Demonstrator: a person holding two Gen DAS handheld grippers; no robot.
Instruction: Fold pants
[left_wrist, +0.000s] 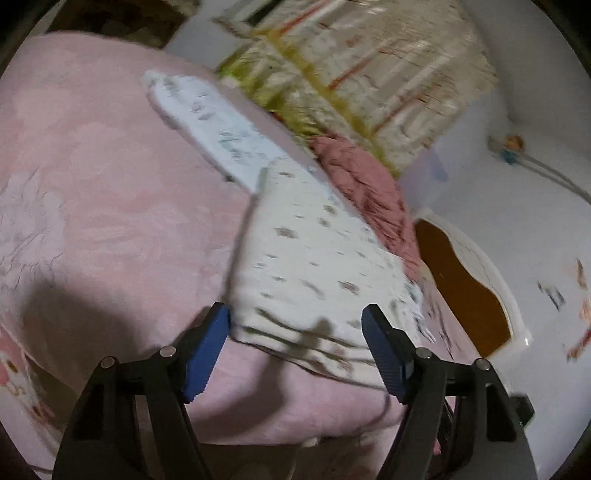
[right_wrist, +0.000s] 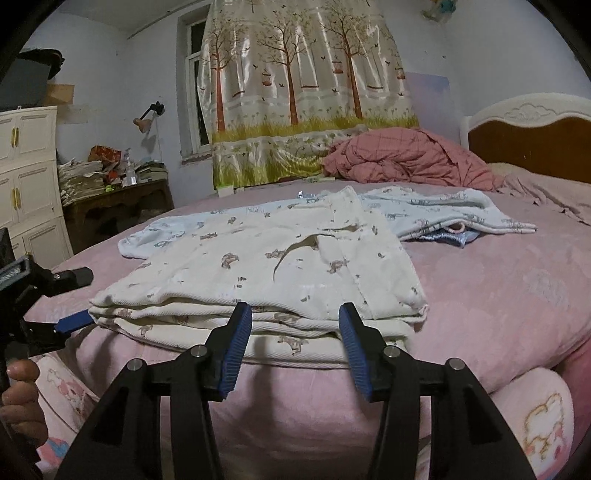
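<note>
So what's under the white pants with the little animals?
The cream pants lie folded on the pink bedspread. Their far end overlaps a pale blue garment. How far that garment reaches underneath is covered.

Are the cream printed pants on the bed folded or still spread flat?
Folded. The cream printed pants lie on the pink bedspread doubled over, with several stacked layers showing along the near edge. How many folds were made cannot be told.

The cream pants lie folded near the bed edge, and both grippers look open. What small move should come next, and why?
Probably draw both back: the cream pants lie stacked flat, and the left gripper and right gripper stand open, gripping nothing.
</note>
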